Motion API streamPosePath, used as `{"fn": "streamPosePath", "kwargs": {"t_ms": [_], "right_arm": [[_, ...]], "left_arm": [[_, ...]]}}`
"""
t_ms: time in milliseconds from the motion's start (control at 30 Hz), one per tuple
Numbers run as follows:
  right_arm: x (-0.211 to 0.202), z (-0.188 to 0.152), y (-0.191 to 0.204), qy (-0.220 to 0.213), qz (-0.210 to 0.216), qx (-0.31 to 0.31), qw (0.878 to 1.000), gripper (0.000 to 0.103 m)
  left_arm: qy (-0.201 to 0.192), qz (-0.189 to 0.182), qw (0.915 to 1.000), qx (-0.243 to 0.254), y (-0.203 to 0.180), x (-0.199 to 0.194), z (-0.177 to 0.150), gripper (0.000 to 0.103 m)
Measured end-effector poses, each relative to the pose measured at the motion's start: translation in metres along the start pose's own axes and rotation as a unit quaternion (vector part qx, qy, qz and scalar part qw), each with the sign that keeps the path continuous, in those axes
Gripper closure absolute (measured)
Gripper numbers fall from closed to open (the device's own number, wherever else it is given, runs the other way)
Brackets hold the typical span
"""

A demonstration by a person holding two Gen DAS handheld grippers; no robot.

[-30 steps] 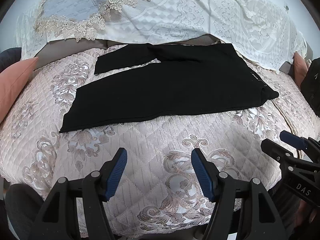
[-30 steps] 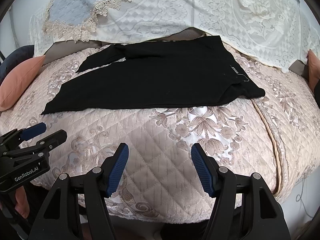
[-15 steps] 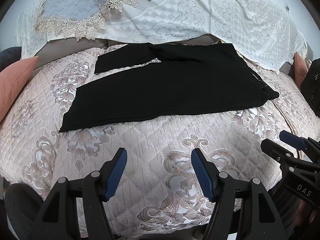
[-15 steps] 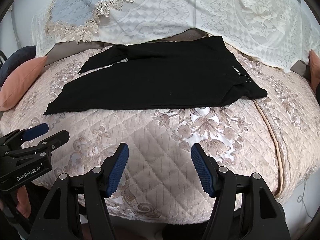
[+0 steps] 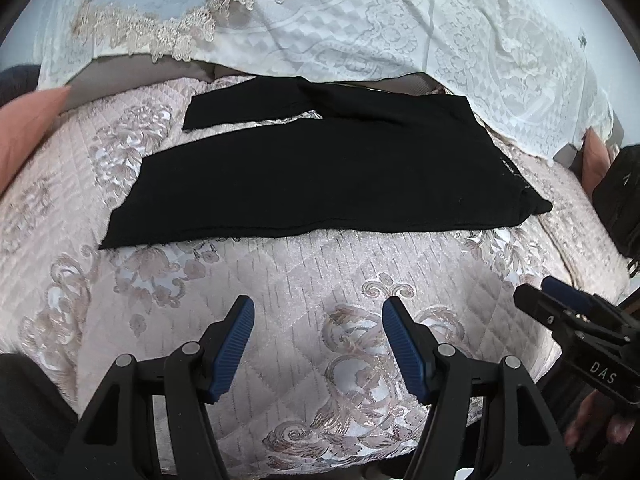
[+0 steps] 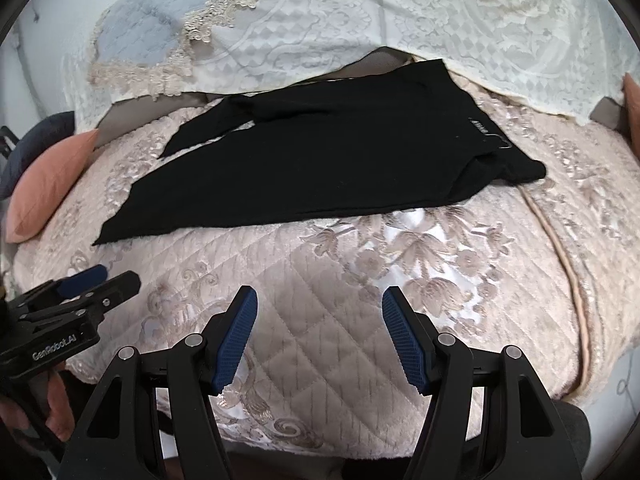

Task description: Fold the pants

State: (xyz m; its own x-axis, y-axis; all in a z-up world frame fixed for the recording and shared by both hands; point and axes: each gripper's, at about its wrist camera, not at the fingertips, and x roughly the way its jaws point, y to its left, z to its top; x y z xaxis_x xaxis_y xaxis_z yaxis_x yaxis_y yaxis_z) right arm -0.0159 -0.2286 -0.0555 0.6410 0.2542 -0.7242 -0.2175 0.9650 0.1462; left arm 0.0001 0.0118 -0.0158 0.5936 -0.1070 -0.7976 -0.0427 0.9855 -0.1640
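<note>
Black pants (image 5: 328, 176) lie flat on the bed's quilted pink cover (image 5: 304, 280), approx. centre, toward the far side. Waist end points right, w/ one corner bunched at the right edge. Legs extend left: near leg wide and flat; far leg narrower, split off from it, w/ a strip of cover showing between the two. Far edge of the pants sits just beside the white lace spread (image 5: 360, 32) draped behind.

Left claw (image 5: 318, 312): released, blue pads wide apart, nothing between them. Hovers over bare cover on the near side, apart from the pants. Same unit visible in the right wrist view (image 6: 96, 280) at lower left, held by a hand (image 6: 56, 412).

Right claw (image 6: 320, 304): released, pads wide apart, nothing held. Over bare cover, near side, apart from the pants (image 6: 320, 168). Seen at lower right in the left wrist view (image 5: 548, 296).

Pink pillow (image 6: 44, 188) at left end of the bed, clear of the leg hems. No contact btw. either claw and the garment.
</note>
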Motion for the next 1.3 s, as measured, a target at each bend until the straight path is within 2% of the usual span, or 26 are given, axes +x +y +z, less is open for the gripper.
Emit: {"fn": "streamPosePath", "kwargs": {"t_ms": [267, 367, 533, 667, 900, 967, 1100, 1167, 1233, 1267, 1300], "right_arm": [[0.011, 0.008, -0.021, -0.003, 0.003, 0.025, 1.000, 0.038], [0.015, 0.012, -0.034, -0.002, 0.004, 0.040, 0.999, 0.038], [0.025, 0.022, -0.068, -0.008, 0.010, 0.084, 0.996, 0.038], [0.032, 0.030, -0.098, -0.015, 0.008, 0.128, 0.992, 0.038], [0.046, 0.046, -0.145, -0.028, 0.020, 0.196, 0.980, 0.038], [0.049, 0.052, -0.153, -0.035, 0.021, 0.205, 0.978, 0.038], [0.065, 0.066, -0.172, -0.041, 0.020, 0.231, 0.972, 0.038], [0.070, 0.072, -0.178, -0.049, 0.023, 0.238, 0.970, 0.039], [0.074, 0.078, -0.181, -0.055, 0.015, 0.244, 0.968, 0.046], [0.076, 0.080, -0.184, -0.057, 0.015, 0.247, 0.967, 0.050], [0.079, 0.083, -0.189, -0.059, 0.014, 0.259, 0.964, 0.060]], "left_arm": [[0.010, -0.030, 0.9980, -0.055, 0.021, 0.016, 0.010, 0.033], [0.012, -0.052, 0.9952, -0.082, 0.034, 0.023, 0.016, 0.036], [0.019, -0.087, 0.9852, -0.147, 0.059, 0.039, 0.023, 0.042], [0.020, -0.109, 0.9765, -0.185, 0.074, 0.049, 0.028, 0.042], [0.013, -0.119, 0.9680, -0.221, 0.089, 0.064, 0.040, 0.043], [0.009, -0.110, 0.9686, -0.223, 0.092, 0.069, 0.045, 0.048], [0.005, -0.086, 0.9696, -0.229, 0.099, 0.079, 0.051, 0.066], [0.002, -0.079, 0.9706, -0.228, 0.101, 0.081, 0.053, 0.070], [0.000, -0.068, 0.9714, -0.227, 0.102, 0.083, 0.055, 0.081], [-0.001, -0.062, 0.9720, -0.227, 0.102, 0.084, 0.056, 0.084], [-0.001, -0.058, 0.9724, -0.226, 0.103, 0.085, 0.057, 0.089]]}}
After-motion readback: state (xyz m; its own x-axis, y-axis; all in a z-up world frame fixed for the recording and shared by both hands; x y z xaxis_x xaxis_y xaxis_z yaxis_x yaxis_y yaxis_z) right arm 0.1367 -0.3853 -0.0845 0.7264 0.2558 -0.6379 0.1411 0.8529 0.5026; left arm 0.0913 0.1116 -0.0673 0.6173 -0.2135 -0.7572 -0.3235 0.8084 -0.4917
